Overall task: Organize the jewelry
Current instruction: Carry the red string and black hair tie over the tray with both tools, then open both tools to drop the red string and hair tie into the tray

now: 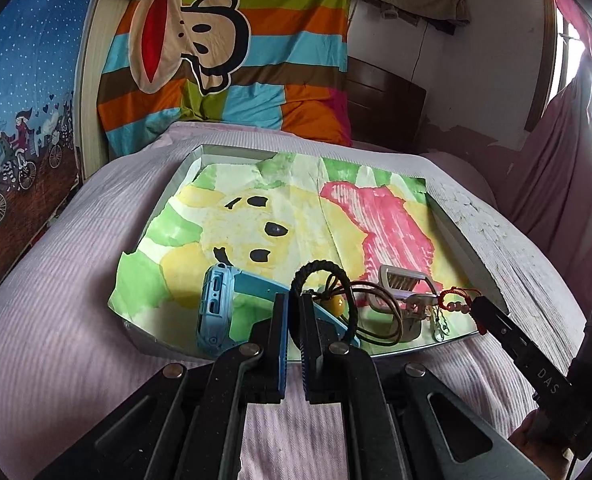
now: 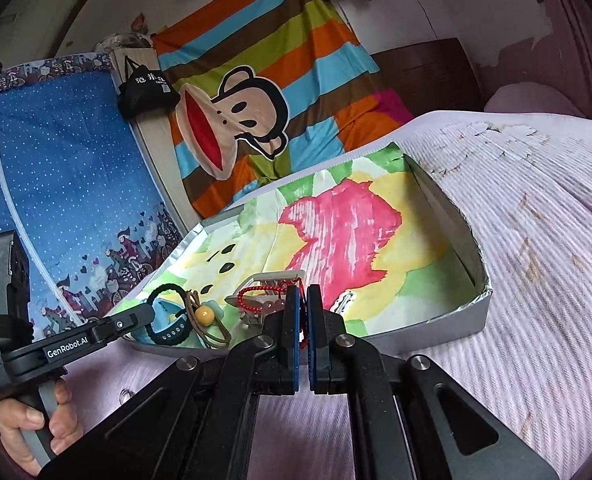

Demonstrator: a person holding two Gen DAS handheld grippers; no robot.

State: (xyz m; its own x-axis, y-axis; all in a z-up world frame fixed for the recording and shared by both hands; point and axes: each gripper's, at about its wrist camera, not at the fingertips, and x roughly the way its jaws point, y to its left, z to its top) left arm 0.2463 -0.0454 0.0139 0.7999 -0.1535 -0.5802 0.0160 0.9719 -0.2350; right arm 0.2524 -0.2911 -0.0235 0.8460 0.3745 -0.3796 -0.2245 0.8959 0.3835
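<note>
Jewelry lies clustered at the near edge of a shallow white cardboard tray (image 1: 462, 216) lined with a painted yellow, green and pink paper, on a pink ribbed bedspread (image 1: 63, 280). Left gripper (image 1: 293, 300) is pinched shut on a black braided cord bracelet (image 1: 320, 270), beside a light-blue plastic watch (image 1: 217, 304). Right gripper (image 2: 303, 296) clamps a red beaded string bracelet (image 2: 261, 291). A striped monkey-print cloth (image 1: 231, 40) hangs behind.

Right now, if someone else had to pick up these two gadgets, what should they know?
Left hand-held gripper: shut on the black braided bracelet.
Right hand-held gripper: shut on the red cord bracelet.
Blue watch, brown cord with yellow bead and silver clip all lie bunched in the near corner of the paper-lined tray.
Done: both bracelets gripped. Left: separating and arranging everything.
</note>
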